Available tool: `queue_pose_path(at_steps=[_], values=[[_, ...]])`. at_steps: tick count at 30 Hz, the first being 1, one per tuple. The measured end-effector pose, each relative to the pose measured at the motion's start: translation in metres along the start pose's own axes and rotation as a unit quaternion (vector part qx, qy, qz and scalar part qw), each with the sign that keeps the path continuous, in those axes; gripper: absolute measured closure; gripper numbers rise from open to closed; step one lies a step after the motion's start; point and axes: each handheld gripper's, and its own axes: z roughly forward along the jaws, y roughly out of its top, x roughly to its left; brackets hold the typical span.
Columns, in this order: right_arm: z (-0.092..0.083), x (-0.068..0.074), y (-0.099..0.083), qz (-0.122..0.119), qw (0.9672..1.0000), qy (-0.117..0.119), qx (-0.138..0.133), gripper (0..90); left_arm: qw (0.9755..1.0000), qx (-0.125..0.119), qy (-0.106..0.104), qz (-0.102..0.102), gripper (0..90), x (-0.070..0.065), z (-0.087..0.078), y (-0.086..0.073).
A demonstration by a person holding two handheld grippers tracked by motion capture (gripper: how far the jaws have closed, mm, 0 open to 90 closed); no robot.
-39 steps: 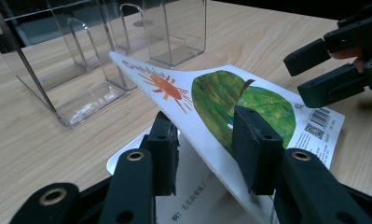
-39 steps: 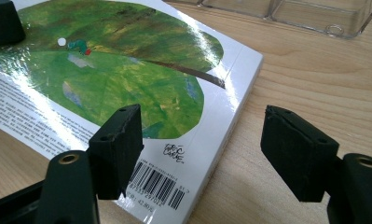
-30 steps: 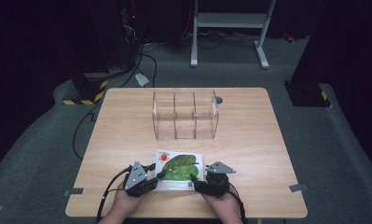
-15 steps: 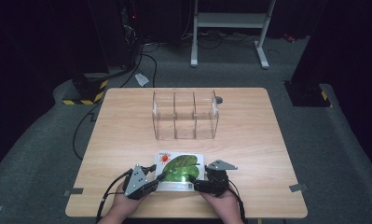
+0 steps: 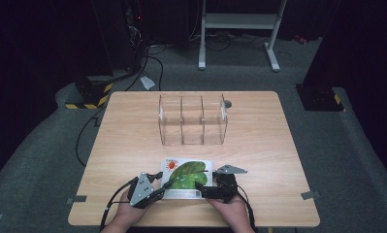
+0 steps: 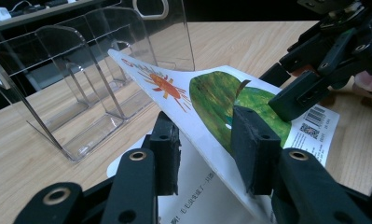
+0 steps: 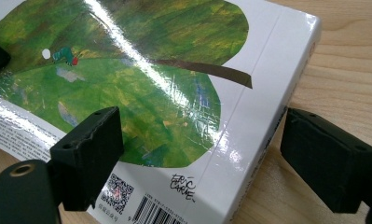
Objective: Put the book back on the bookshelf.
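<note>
A picture book (image 5: 188, 177) with a green leaf and a sun on its white cover lies near the table's front edge. My left gripper (image 5: 164, 187) comes in from the book's left. Its jaws are shut on the cover (image 6: 211, 93), which is lifted and bent up off the printed page below. My right gripper (image 5: 203, 190) sits at the book's right side. Its jaws have just been opening and now stand open (image 7: 202, 154), one pad over the cover (image 7: 151, 70), the other past the spine above the wood, neither pressing. That gripper (image 6: 314, 70) also appears across the book in the left gripper view.
A clear plastic organizer (image 5: 192, 120) with three compartments stands upright at mid table, its walls (image 6: 81, 93) just beyond the book. A small dark disc (image 5: 227, 103) lies behind it. Bare wood table (image 5: 259, 145) stretches on both sides. Cables and a rack's legs are on the floor beyond.
</note>
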Motion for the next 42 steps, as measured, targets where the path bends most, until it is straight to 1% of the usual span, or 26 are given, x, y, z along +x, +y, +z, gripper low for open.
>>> queue_pose_path(at_steps=[3, 8, 12, 15, 17, 18, 20, 21, 22, 23, 24, 25, 26, 27, 29, 31, 32, 36, 41, 42], values=[[0.001, -0.002, 0.001, 0.007, 1.0000, 0.005, 0.001, 10.2, 1.0000, -0.001, -0.002, 0.001, 63.0, 0.000, -0.001, 0.000], [0.003, -0.004, 0.001, 0.020, 0.9996, 0.018, 0.005, 9.5, 1.0000, -0.004, -0.003, 0.004, 63.2, 0.000, -0.002, 0.000], [0.004, -0.005, 0.001, 0.017, 0.9995, 0.024, 0.006, 9.4, 1.0000, -0.003, -0.006, 0.004, 63.4, 0.000, -0.002, -0.001], [0.006, -0.004, 0.001, 0.019, 0.9994, 0.027, 0.013, 9.1, 1.0000, -0.001, -0.005, 0.002, 63.5, 0.001, -0.001, -0.002], [0.007, -0.003, 0.001, 0.016, 0.9992, 0.032, 0.017, 9.8, 1.0000, -0.001, -0.004, 0.001, 63.5, 0.001, -0.001, -0.002], [0.007, -0.002, 0.001, 0.010, 0.9992, 0.034, 0.016, 9.5, 1.0000, 0.002, -0.004, 0.002, 63.5, 0.000, -0.001, -0.002], [0.007, 0.000, 0.002, 0.009, 0.9994, 0.029, 0.018, 10.3, 1.0000, 0.005, -0.005, -0.003, 63.5, 0.001, -0.002, -0.002], [0.006, 0.000, 0.002, 0.007, 0.9995, 0.027, 0.016, 11.8, 0.9999, 0.008, -0.008, -0.010, 63.5, 0.002, -0.001, -0.002], [0.005, 0.000, 0.002, 0.006, 0.9996, 0.024, 0.014, 13.9, 0.9996, 0.015, -0.010, -0.022, 63.7, 0.003, 0.000, -0.003], [0.004, 0.000, 0.002, -0.001, 0.9998, 0.019, 0.012, 15.5, 0.9991, 0.023, -0.015, -0.034, 64.0, 0.005, 0.001, -0.004], [0.002, 0.001, 0.001, -0.003, 0.9999, 0.011, 0.011, 17.0, 0.9988, 0.022, -0.016, -0.040, 64.4, 0.006, 0.002, -0.005], [0.001, 0.002, 0.001, -0.004, 0.9999, 0.008, 0.010, 18.2, 0.9985, 0.027, -0.018, -0.043, 64.6, 0.006, 0.002, -0.005], [0.000, 0.003, 0.001, -0.009, 0.9999, 0.004, 0.007, 19.3, 0.9979, 0.029, -0.020, -0.053, 64.7, 0.008, 0.003, -0.005], [0.000, 0.003, 0.001, -0.009, 0.9999, 0.004, 0.007, 19.3, 0.9979, 0.029, -0.020, -0.053, 64.8, 0.008, 0.003, -0.005], [-0.004, 0.004, 0.001, -0.013, 0.9999, -0.004, -0.005, 23.1, 0.9976, 0.031, -0.018, -0.060, 64.9, 0.009, 0.004, -0.004], [-0.005, 0.005, 0.001, -0.018, 0.9997, -0.010, -0.013, 24.8, 0.9964, 0.034, -0.020, -0.075, 65.3, 0.010, 0.004, -0.004], [-0.006, 0.006, 0.001, -0.020, 0.9996, -0.013, -0.017, 25.6, 0.9961, 0.035, -0.019, -0.079, 65.5, 0.011, 0.005, -0.004], [-0.009, 0.007, 0.001, -0.033, 0.9987, -0.026, -0.028, 27.4, 0.9953, 0.036, -0.016, -0.089, 65.7, 0.012, 0.006, -0.004], [-0.013, 0.009, 0.002, -0.034, 0.9978, -0.037, -0.043, 29.4, 0.9951, 0.040, -0.010, -0.090, 65.8, 0.012, 0.008, -0.004], [-0.014, 0.009, 0.002, -0.039, 0.9974, -0.039, -0.047, 30.1, 0.9952, 0.040, -0.009, -0.089, 65.8, 0.012, 0.009, -0.004]])
